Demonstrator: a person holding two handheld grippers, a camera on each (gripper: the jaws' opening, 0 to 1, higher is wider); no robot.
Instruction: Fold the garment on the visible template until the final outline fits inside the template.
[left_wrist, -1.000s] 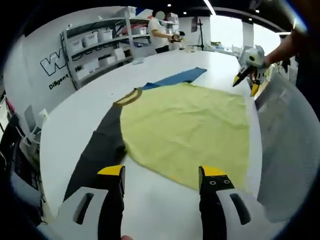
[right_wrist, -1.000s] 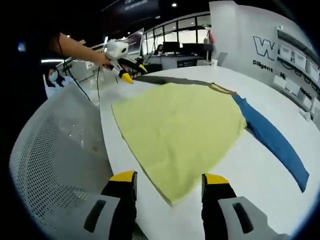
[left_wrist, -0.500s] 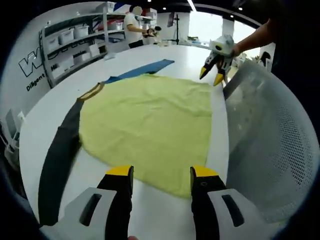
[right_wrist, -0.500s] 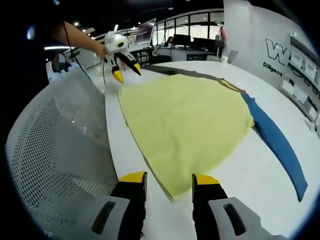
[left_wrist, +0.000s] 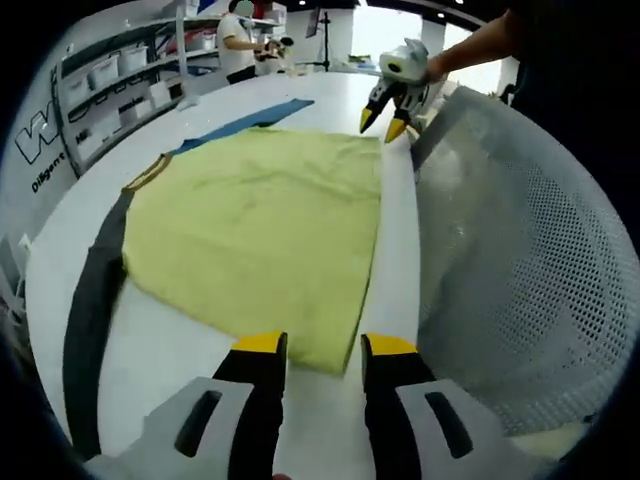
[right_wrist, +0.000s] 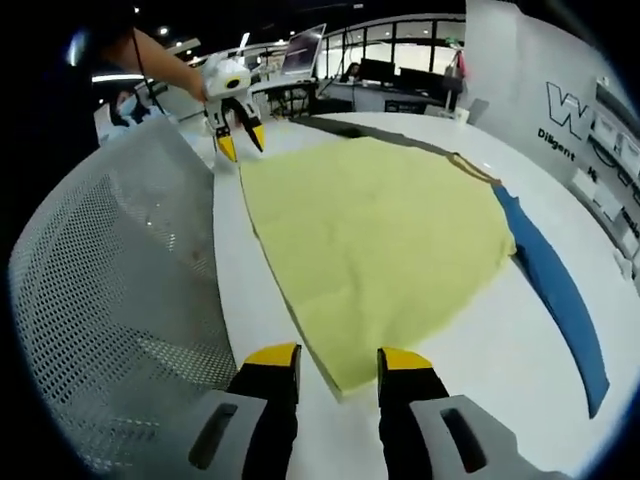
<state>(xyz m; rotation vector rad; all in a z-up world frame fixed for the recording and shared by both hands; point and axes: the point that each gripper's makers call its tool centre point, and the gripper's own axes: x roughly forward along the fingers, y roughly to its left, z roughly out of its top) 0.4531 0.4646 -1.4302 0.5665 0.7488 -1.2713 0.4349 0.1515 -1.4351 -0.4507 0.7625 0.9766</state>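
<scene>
I have the yellow garment (left_wrist: 255, 215) lying flat and fully spread on the white table (left_wrist: 170, 350), and as far as I can judge the folding has not started: no edge is turned over, no crease shows, and the whole body of the cloth is one open layer. My left gripper (left_wrist: 315, 347) sits just short of one hem corner, its jaws parted with a narrow gap between the yellow tips and nothing between them; the corner lies directly ahead of that gap, apart from the tips. My right gripper (right_wrist: 336, 359) is the same at the other hem corner, jaws slightly apart and empty, the cloth's point lying straight ahead between them. From the right gripper view I can also see the left gripper far ahead and to the left of my jaws, above the far hem corner. The dark sleeve (left_wrist: 90, 320) runs off to the left of my left jaws, and the blue sleeve (right_wrist: 555, 290) stretches away to the right of my right jaws, both still laid out straight. I cannot make out any template outline under or around the cloth, so I cannot say how much must come in. A white mesh chair back (right_wrist: 120, 300) crowds the side nearest the hem. Everything is left: gripping both corners, folding the hem over, then bringing the sleeves in.
</scene>
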